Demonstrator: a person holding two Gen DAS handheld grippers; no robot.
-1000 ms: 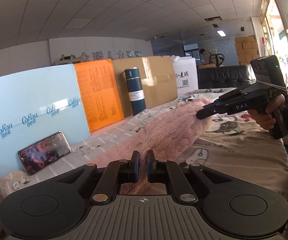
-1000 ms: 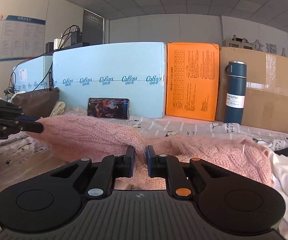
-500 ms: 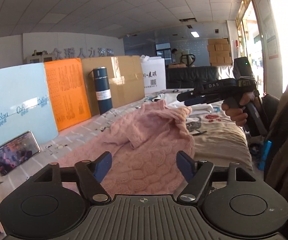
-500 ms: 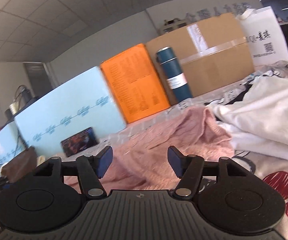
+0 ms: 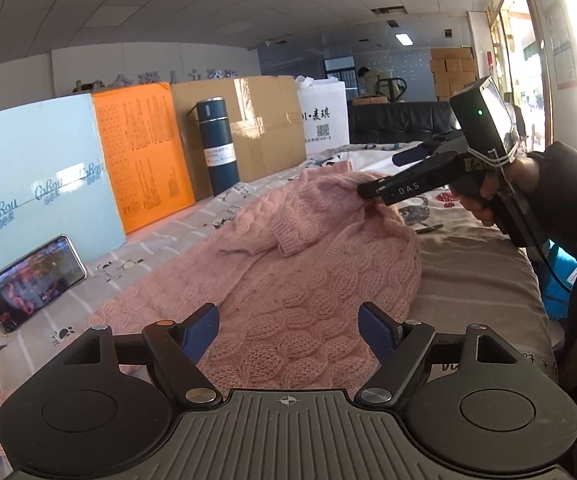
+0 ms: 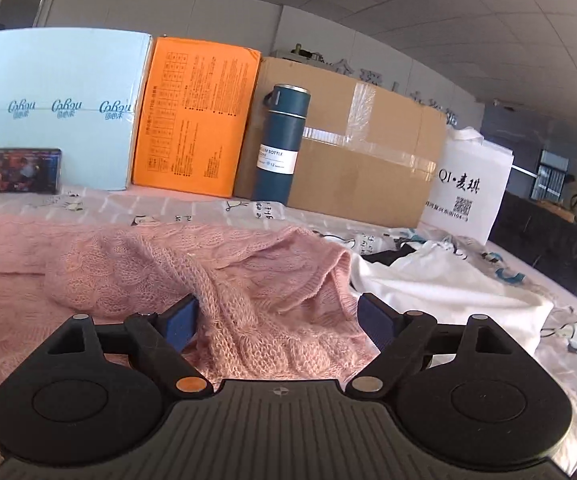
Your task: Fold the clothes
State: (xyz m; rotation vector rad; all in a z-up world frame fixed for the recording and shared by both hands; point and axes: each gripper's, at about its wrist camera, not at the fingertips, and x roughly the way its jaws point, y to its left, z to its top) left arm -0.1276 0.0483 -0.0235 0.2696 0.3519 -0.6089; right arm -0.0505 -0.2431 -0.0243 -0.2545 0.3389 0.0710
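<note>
A pink cable-knit sweater (image 5: pixel 308 280) lies spread on the bed, with a sleeve folded over its middle. It also shows in the right wrist view (image 6: pixel 136 276). My left gripper (image 5: pixel 290 334) is open and empty, just above the sweater's near hem. My right gripper (image 6: pixel 276 322) is open, its jaws either side of a raised fold of the sweater, not closed on it. The right gripper also shows in the left wrist view (image 5: pixel 382 174), its lower finger touching the sweater's far edge.
A printed bedsheet (image 5: pixel 468 264) covers the bed. Along the back stand a light blue box (image 5: pixel 28 184), an orange box (image 5: pixel 144 160), a dark blue bottle (image 5: pixel 218 146), a cardboard box (image 5: pixel 264 128) and a white bag (image 5: pixel 324 114). A phone (image 5: pixel 32 282) leans on the blue box. White clothes (image 6: pixel 444 284) lie right.
Both grippers were shut on the sweater, holding it stretched. They opened and let it drop onto the bed. The right gripper has since come down onto the sweater's far edge.
</note>
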